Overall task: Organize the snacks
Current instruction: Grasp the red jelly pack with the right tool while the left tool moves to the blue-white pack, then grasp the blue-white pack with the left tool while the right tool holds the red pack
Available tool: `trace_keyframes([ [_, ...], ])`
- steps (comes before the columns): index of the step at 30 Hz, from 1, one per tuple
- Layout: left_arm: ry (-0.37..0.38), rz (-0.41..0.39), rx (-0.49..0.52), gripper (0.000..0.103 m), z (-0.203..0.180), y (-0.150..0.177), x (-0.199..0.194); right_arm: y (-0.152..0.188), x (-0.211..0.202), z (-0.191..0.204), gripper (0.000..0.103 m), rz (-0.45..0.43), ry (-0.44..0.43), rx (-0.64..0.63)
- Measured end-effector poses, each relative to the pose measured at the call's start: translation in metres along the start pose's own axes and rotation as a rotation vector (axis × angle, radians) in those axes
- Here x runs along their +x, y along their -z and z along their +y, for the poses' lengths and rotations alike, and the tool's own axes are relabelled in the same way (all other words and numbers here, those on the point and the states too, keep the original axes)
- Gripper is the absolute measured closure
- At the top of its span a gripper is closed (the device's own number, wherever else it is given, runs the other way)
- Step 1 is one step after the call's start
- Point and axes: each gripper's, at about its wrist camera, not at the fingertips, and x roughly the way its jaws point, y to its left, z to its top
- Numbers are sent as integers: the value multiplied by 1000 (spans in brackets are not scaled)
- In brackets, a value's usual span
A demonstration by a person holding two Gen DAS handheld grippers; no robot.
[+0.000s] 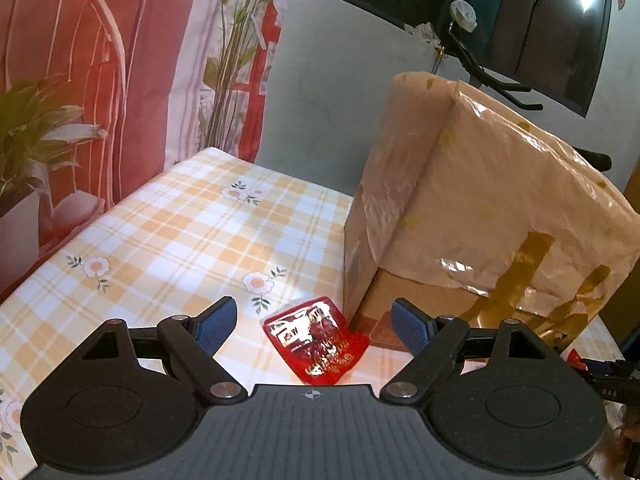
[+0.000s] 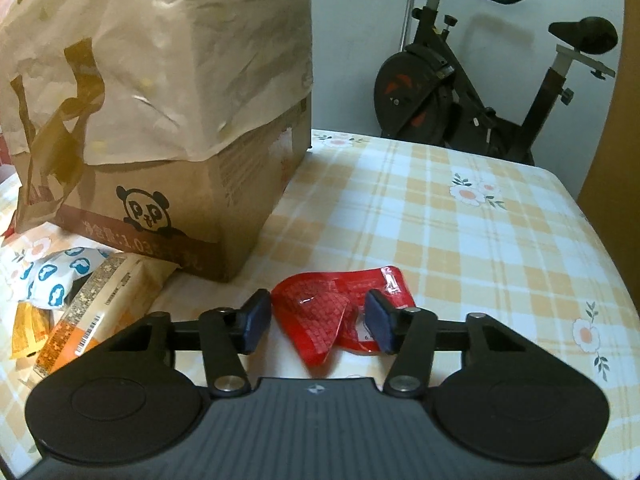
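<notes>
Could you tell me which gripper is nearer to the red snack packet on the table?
The right. The right gripper has its open fingers on either side of the red snack packet. The left gripper, also open, hovers short of the same packet, which lies ahead beside the cardboard box.

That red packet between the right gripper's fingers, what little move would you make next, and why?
Probably close the right gripper on the red snack packet. Its fingers stand open on either side of the packet, which lies on the checked tablecloth beside the cardboard box, so a squeeze should catch it. The left gripper is open too, and nothing is held yet.
</notes>
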Motion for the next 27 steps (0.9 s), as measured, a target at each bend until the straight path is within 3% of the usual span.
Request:
trace_keyframes([
  [4, -3, 21, 12, 17, -1, 6, 2, 0, -15, 8, 56, -5, -39, 13],
  [9, -4, 77, 28, 17, -7, 19, 10, 10, -31, 19, 56, -49, -60, 90],
  [14, 30, 120, 45, 17, -23, 32, 15, 21, -38, 35, 56, -78, -62, 64],
  [23, 228, 209, 37, 21, -89, 46, 32, 27, -40, 35, 56, -105, -75, 67],
  [27, 253, 245, 40, 21, -118, 47, 43, 27, -39, 33, 56, -110, -80, 73],
])
